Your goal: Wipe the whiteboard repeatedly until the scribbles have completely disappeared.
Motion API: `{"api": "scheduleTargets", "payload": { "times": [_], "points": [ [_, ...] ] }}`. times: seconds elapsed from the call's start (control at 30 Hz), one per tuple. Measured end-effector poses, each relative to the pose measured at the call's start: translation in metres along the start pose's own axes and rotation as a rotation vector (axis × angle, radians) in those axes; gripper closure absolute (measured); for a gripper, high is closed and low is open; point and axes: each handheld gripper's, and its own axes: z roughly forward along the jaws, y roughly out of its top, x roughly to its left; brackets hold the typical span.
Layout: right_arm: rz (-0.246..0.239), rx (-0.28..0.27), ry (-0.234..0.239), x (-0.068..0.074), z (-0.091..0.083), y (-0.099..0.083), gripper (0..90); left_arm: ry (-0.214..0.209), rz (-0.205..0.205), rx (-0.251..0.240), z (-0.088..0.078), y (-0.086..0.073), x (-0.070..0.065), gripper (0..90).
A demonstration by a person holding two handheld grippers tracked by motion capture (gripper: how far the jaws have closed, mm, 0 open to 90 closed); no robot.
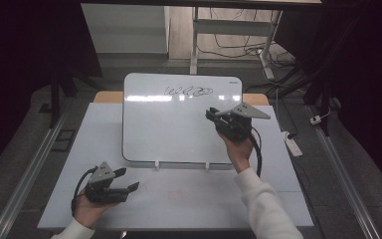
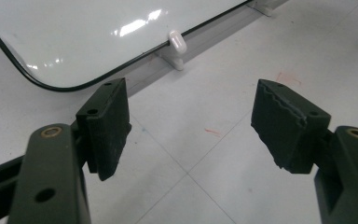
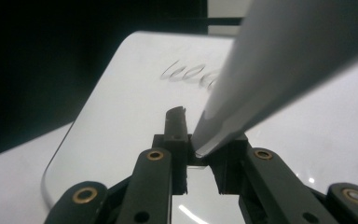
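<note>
Right gripper (image 1: 212, 115): clenched on a pale grey, flat-sided marker (image 3: 279, 70) that runs up out of my jaws; I hold it in front of the whiteboard's right half, below the scribble.
Whiteboard (image 1: 169, 129): large white glossy rectangle with rounded corners and a thin dark rim, propped tilted back on two small white clips at its lower edge; it is my landmark.
Table (image 1: 179, 199): pale grey top under the whiteboard, with faint red marks in front of the board's lower edge.
Left gripper (image 1: 129, 180): released, black pads (image 2: 107, 126) wide apart with nothing between them, low over the table in front of the whiteboard's lower left corner.
White clip (image 2: 177, 43): at the board's bottom rim, just beyond my left gripper.
Scribble (image 1: 189, 91): black looping line near the whiteboard's top edge, right of centre.
</note>
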Motion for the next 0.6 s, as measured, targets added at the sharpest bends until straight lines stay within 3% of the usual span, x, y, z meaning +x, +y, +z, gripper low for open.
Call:
{"api": "scheduleTargets", "payload": {
  "times": [0.27,0.4,0.53,0.6],
  "points": [
    [-0.021,-0.025,-0.052,-0.011,0.036,0.037,77.3,0.018,-0.014,-0.006,-0.003,-0.003,0.000,28.6],
    [-0.025,0.002,-0.047,-0.010,0.063,0.040,77.3,0.021,-0.015,-0.003,-0.002,-0.004,0.001,28.6],
    [-0.076,0.029,-0.060,-0.008,0.090,0.040,77.3,0.021,-0.015,0.006,0.000,-0.005,0.003,28.6],
    [-0.060,0.025,-0.065,-0.011,0.100,0.040,77.3,0.021,-0.015,0.008,0.001,-0.005,0.003,28.6]
  ]
}}
